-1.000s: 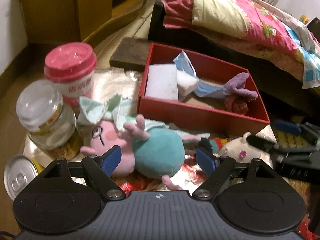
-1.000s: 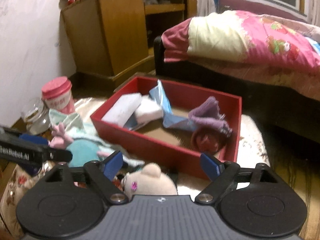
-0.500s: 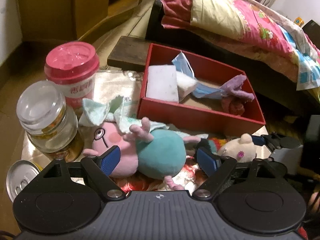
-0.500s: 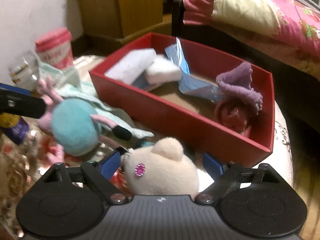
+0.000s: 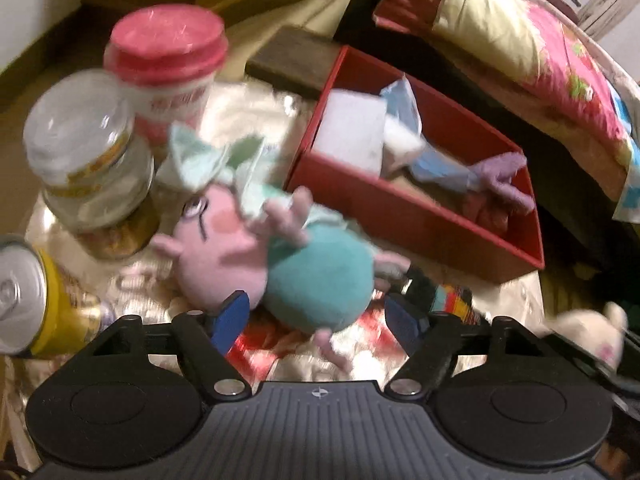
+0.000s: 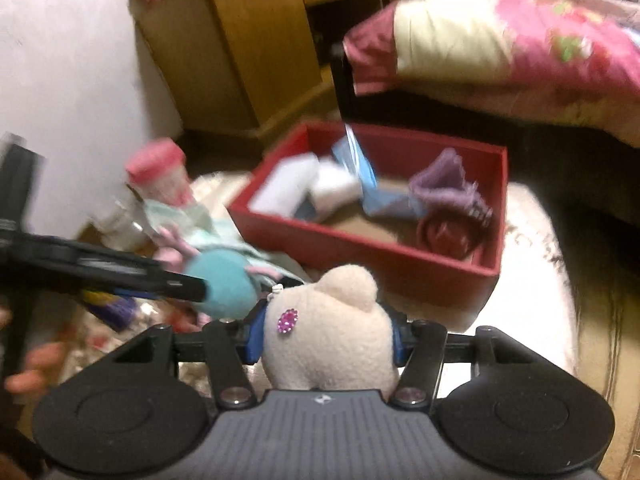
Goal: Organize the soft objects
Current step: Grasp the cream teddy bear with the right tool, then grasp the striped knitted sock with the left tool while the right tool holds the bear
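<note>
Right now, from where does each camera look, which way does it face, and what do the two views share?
Left wrist: sits on the left gripper, faces the pig plush lying between its open blue fingers.
Right wrist: sits on the right gripper, shut on the cream plush, faces the red box; part of a hand shows at left.
Shared: both plushes, the red box, the pink-lidded cup, the bed quilt.

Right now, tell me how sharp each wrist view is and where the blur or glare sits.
Left wrist view: motion-smeared throughout, the pig plush and pink-lidded cup soft, glare on the shiny cloth; fisheye bends the red box. Right wrist view: also smeared, but the cream plush clamped in the right gripper reads fairly sharp.
</note>
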`<state>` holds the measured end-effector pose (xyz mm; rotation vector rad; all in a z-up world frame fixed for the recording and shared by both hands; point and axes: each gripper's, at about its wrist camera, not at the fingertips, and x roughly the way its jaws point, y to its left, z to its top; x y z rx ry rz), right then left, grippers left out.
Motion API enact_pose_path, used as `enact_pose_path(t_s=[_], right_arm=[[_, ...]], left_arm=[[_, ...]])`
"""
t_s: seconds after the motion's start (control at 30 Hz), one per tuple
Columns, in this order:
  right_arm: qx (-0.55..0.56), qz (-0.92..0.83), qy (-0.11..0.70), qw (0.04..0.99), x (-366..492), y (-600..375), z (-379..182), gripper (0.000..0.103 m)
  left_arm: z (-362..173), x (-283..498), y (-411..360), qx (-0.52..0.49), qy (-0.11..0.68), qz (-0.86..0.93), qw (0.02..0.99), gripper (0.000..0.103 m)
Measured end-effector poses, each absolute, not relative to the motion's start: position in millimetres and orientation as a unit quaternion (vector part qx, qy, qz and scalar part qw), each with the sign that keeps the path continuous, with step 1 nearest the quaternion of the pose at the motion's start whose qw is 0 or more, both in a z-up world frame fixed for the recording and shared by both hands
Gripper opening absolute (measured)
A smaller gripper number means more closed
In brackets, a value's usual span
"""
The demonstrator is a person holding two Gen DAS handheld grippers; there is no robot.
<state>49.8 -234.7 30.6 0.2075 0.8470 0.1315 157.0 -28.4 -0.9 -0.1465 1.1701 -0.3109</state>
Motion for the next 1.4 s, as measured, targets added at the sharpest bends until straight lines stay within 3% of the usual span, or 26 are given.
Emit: enact_pose_path(t_s=[0.13, 0.3, 0.43, 0.5, 0.57, 0.6, 0.7, 0.73, 0.83, 0.97, 1.07, 1.17, 1.3, 1.4], right_arm=[[0.131, 0.068, 0.376, 0.915, 38, -241, 52, 0.033], [0.138, 0.064, 0.381, 0.912, 46, -242, 49, 0.033], [0.143, 0.069, 0.391, 0.906, 44, -247, 44, 0.033], [0.145, 0.070, 0.394, 0.905, 43, -249, 44, 0.034], [0.151, 0.066, 0.394, 0.904, 41, -251, 46, 0.034], [0.153, 0.065, 0.391, 0.905, 40, -252, 47, 0.034], [0.156, 0.064, 0.384, 0.908, 37, -251, 51, 0.034], [0.157, 0.064, 0.384, 0.908, 37, -251, 52, 0.034], [0.158, 0.060, 0.378, 0.910, 36, -252, 57, 0.034], [0.159, 0.043, 0.370, 0.914, 31, -265, 59, 0.034], [0.168, 0.024, 0.373, 0.912, 29, -282, 56, 0.034], [0.171, 0.000, 0.369, 0.914, 24, -297, 57, 0.034], [0.188, -0.014, 0.370, 0.910, 18, -317, 51, 0.035], [0.194, -0.021, 0.373, 0.907, 17, -327, 49, 0.035]], left_arm=[[12, 171, -49, -0.066, 0.516, -0.144, 0.842, 0.081], [-11, 194, -77, -0.010, 0.531, -0.102, 0.841, 0.081], [-12, 157, -65, 0.005, 0.549, -0.148, 0.823, 0.085], [-24, 125, -50, -0.015, 0.607, -0.192, 0.771, 0.083], [-31, 93, -28, -0.043, 0.640, -0.207, 0.739, 0.067], [-28, 81, -19, -0.046, 0.637, -0.207, 0.741, 0.066], [6, 73, -11, -0.036, 0.571, -0.206, 0.794, 0.079], [17, 78, -15, -0.028, 0.551, -0.216, 0.805, 0.089], [33, 95, -33, -0.048, 0.540, -0.213, 0.813, 0.089], [16, 111, -77, -0.097, 0.559, -0.220, 0.794, 0.088], [-17, 127, -110, -0.112, 0.592, -0.189, 0.776, 0.079], [-39, 142, -128, -0.115, 0.606, -0.149, 0.773, 0.079], [-58, 150, -160, -0.061, 0.611, -0.120, 0.780, 0.078], [-69, 142, -182, -0.011, 0.606, -0.125, 0.785, 0.069]])
